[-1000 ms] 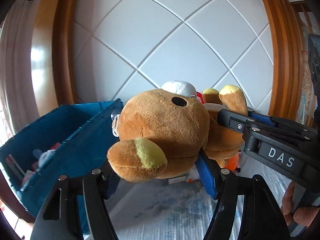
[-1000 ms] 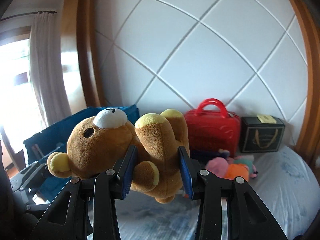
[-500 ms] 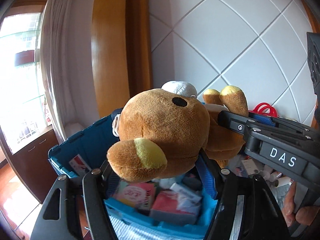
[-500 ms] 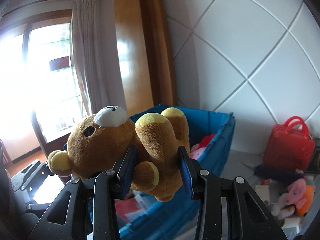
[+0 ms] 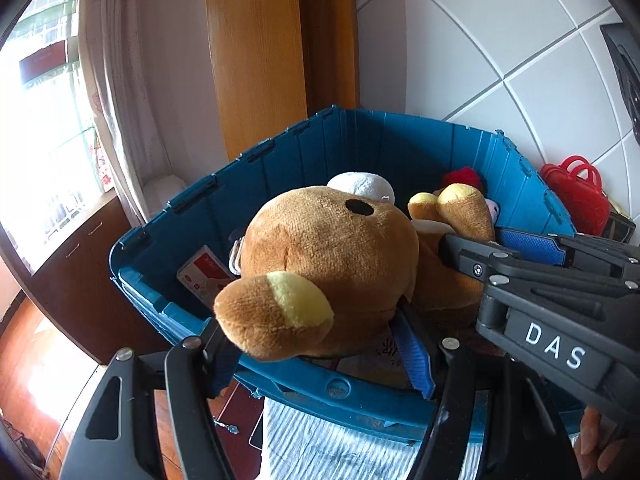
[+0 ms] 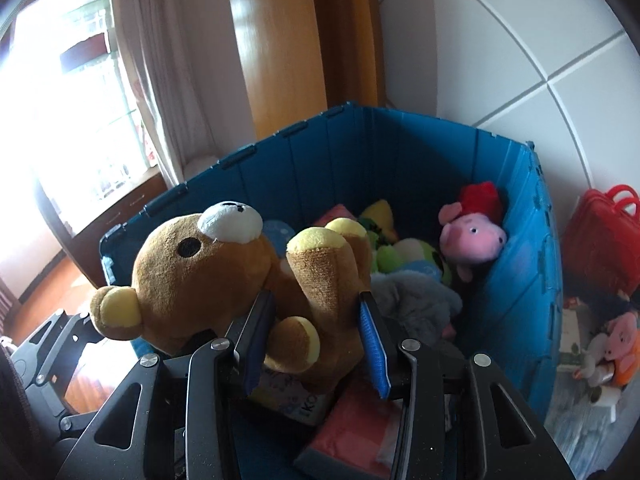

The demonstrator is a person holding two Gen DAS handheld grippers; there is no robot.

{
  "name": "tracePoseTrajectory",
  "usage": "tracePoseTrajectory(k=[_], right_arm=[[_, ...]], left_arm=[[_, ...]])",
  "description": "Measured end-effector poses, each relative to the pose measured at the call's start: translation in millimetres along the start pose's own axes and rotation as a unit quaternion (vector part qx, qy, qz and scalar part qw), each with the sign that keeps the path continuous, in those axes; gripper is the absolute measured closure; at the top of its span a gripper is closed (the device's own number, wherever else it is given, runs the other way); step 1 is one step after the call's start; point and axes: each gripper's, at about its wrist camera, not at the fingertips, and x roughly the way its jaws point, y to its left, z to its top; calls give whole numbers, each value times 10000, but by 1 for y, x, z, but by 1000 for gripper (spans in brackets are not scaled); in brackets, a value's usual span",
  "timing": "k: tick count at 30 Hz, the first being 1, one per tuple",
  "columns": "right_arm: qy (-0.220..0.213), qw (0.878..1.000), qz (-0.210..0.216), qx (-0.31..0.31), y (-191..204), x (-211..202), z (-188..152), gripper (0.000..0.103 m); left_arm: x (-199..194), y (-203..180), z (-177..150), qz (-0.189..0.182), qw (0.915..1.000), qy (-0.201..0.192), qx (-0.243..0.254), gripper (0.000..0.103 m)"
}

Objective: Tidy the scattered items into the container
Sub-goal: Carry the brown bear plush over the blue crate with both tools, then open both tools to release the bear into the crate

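Left wrist view: your left gripper [image 5: 316, 344] is clamped on the bear's [image 5: 328, 264] head, above the blue bin [image 5: 400, 148]. Right wrist view: your right gripper [image 6: 314, 330] is clamped on its body. Step in hand is placement; next, lower it and part both jaws.

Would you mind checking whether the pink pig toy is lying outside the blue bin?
No, the pig leans against the inner wall of the bin, among the other toys.
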Motion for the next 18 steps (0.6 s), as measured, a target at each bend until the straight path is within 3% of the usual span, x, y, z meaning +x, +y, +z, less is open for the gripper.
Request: tracePoseTrajectory(k=[5,12,14,15,18], right_arm=[[287,9996,26,53,6,13,-3,61],[-61,9996,-34,258,-2,-12,0,55],[-172,9994,-101,268,-4,-23,0,50],[-237,9992,-133,287,-7,-30,-1,43],[-396,9984,-232,324,-15,-48,-7,31]], left_arm=[[5,0,6,-6,10000,29,-34,34],[-5,2,11,-8,9997,-183,-162,34],[-12,4,11,-40,9994,-272,-194,27],[-17,4,10,-58,9991,-350,-215,25],[-35,1,6,-181,9982,-541,-201,24]])
